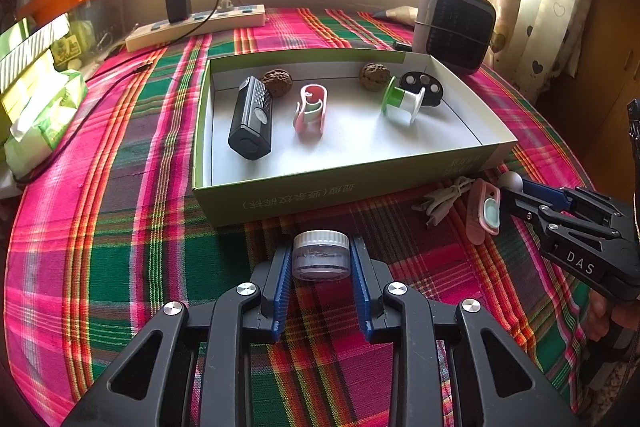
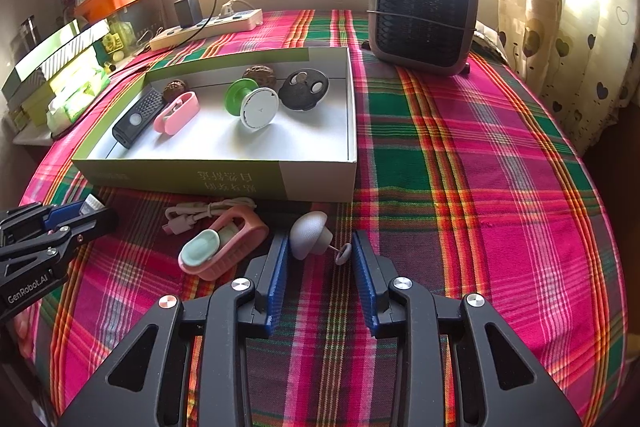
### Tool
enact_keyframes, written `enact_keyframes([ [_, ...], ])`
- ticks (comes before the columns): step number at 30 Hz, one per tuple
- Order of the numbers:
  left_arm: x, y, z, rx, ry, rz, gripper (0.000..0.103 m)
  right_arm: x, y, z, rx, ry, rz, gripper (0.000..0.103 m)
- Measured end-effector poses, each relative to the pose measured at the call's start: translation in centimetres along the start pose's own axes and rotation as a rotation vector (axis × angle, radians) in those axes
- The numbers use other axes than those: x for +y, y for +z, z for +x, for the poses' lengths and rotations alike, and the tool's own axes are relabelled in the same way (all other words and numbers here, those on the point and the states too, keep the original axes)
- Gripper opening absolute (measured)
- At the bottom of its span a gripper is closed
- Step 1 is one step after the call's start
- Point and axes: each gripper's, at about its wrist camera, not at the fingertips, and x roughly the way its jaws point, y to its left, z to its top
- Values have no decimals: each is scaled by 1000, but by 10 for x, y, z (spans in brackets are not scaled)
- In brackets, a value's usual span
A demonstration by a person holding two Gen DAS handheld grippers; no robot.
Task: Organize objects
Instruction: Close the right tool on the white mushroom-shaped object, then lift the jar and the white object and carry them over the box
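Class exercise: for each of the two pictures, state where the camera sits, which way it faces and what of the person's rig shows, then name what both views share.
Left wrist: sits behind the left tongs, faces the box; its tongs clamp a small jar, right tongs at right.
Right wrist: sits behind the right tongs, open around a grey knob; left tongs at left.
Shared: box, heater, pink clip, plaid cloth.

Small clear jar [image 1: 320, 255] w/ white ribbed lid sitting upright betw. left jaws, just in front of green-sided box [image 1: 280, 193] holding black remote [image 1: 251, 119], pink clip [image 1: 310, 109], spool [image 1: 402, 99].
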Motion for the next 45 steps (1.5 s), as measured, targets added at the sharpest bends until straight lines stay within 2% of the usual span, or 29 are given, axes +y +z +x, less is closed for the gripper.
enact_keyframes([
  [8,0,1,-3,-13,-25,-7,25,2,0,-2,-7,7,2,33],
  [22,-1,10,-16,-46,-27,-1,25,1,5,-11,-38,20,-3,33],
  [33,0,26,-23,-72,-26,1,25,6,24,-22,-83,32,-25,33],
  [45,2,43,-16,-72,-24,5,25,11,47,-15,-89,44,-57,33],
])
